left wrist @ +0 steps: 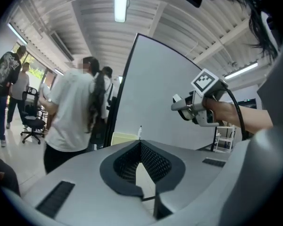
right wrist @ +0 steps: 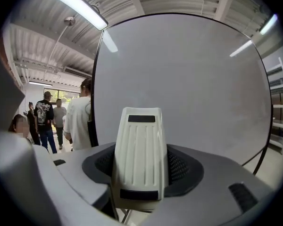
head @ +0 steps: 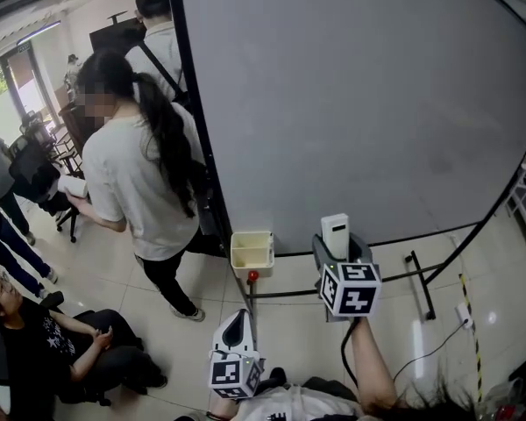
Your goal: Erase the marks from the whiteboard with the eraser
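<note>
Gripping eraser [right wrist: 139, 157], right hand-held gripper [head: 337, 249] near whiteboard [head: 359, 103] bottom edge.

Ribbed plast. eraser [right wrist: 140, 159], smooth matt whiteboard [right wrist: 193, 79]

bright ceiling tube lights [left wrist: 121, 3], fisheye edge distortion, sharp focus

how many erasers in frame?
1: the white eraser, clamped in the right gripper in front of the whiteboard. The left gripper is shut, empty. The beige tray isn't fully visible inside, so another may be hidden.
</note>
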{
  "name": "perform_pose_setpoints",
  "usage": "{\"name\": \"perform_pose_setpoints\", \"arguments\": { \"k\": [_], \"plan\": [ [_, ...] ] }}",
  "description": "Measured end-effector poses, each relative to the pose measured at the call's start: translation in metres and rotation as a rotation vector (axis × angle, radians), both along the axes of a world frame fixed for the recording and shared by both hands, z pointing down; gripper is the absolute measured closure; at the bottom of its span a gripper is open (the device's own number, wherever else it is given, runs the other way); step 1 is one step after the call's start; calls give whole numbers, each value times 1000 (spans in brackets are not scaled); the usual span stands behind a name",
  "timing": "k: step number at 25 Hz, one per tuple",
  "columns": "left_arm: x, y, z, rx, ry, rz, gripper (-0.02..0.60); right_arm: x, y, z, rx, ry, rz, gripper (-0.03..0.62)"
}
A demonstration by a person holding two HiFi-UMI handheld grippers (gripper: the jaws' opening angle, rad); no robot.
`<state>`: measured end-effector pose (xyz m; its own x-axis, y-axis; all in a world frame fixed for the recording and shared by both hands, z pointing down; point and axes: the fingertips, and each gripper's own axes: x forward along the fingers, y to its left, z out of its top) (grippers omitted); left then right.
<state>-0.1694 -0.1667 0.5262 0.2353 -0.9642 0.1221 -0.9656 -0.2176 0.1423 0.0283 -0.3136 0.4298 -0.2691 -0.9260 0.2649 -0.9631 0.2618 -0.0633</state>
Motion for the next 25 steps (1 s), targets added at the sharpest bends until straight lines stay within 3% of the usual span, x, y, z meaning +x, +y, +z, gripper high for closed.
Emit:
{"name": "perform_pose_setpoints", "arguments": {
  "k": [7, 17, 20, 25],
  "plan": [
    [61, 43, -17, 29, -18, 43, 589, 63, 143, 72, -178, -157, -40, 310],
    [200, 151, -16, 31, -16, 127, 589, 143, 285, 118, -263, -113, -90, 310],
    [212, 174, -17, 32, -36, 127, 589, 146, 309, 124, -280, -131, -117, 310],
    [203, 196, -20, 40, -56, 133, 589, 125, 335, 122, -262, -130, -142, 312]
  ]
}}
